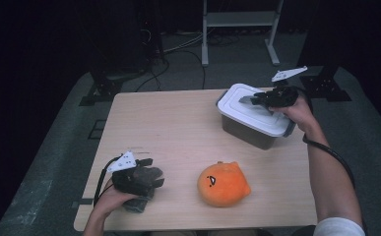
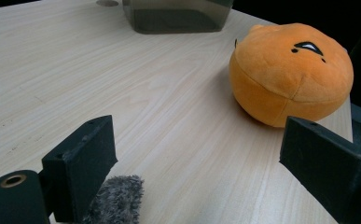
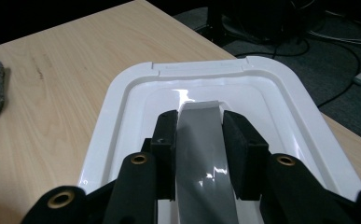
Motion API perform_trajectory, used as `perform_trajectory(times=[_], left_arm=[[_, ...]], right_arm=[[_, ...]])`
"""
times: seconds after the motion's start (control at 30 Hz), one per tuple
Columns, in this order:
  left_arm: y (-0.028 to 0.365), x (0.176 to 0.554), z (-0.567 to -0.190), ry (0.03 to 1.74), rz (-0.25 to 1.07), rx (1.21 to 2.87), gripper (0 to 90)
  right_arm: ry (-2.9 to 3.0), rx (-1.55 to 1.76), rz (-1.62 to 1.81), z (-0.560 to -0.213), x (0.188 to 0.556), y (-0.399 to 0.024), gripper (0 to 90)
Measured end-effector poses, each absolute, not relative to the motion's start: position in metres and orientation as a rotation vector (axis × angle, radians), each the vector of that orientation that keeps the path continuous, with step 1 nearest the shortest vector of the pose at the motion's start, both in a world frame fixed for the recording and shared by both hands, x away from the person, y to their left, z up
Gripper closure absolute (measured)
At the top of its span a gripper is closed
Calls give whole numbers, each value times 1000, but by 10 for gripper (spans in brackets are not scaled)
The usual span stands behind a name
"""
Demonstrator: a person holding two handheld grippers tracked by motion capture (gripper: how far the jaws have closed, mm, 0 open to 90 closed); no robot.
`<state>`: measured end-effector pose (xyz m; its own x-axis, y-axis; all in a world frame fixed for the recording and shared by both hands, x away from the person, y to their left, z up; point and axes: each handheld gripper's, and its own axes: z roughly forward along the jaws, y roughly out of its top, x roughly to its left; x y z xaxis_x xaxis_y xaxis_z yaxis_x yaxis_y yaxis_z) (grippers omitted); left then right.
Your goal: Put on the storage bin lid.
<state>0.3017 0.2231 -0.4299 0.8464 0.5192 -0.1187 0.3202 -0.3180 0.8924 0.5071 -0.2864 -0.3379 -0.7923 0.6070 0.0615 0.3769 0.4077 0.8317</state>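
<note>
Your right gripper [image 3: 199, 140] is closed on the grey handle [image 3: 201, 154] of the white lid [image 3: 122, 102]; in the right gripper view both pads press the handle's two long sides, and the strip runs straight ahead between the jaws. The handle's long axis therefore lies in line with the gripper, not across it. This is the relation the next move depends on: judged from this grip, the lid should come off with a straight upward pull, with no twist of the wrist.

The lid sits flat on the grey box [image 1: 249, 130], which stands at the far right of the table [image 1: 178, 128]. In the high view your right hand [image 1: 296, 110] reaches over the box's right edge from the near right, forearm extended, with the gripper [image 1: 264, 98] pointing left and slightly down across the lid [image 1: 242, 96].

Your left gripper [image 2: 197, 158] stands wide open; nothing is between its jaws. It rests at the near left of the table, over a grey furry object [image 2: 117, 198] whose edge shows under one jaw. Whether the hand itself holds that object cannot be told. The orange plush toy [image 1: 223, 183] lies just to its right, near the table's near edge and well apart from the box. The left hand [image 1: 114, 196] is the nearer one to the toy.
</note>
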Motion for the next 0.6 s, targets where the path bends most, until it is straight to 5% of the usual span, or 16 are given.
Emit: perform_trajectory(times=[0.6], left_arm=[[223,302,-430,623,229,1930,97]], right_arm=[[2551,675,1367,-336,497,-251,659]])
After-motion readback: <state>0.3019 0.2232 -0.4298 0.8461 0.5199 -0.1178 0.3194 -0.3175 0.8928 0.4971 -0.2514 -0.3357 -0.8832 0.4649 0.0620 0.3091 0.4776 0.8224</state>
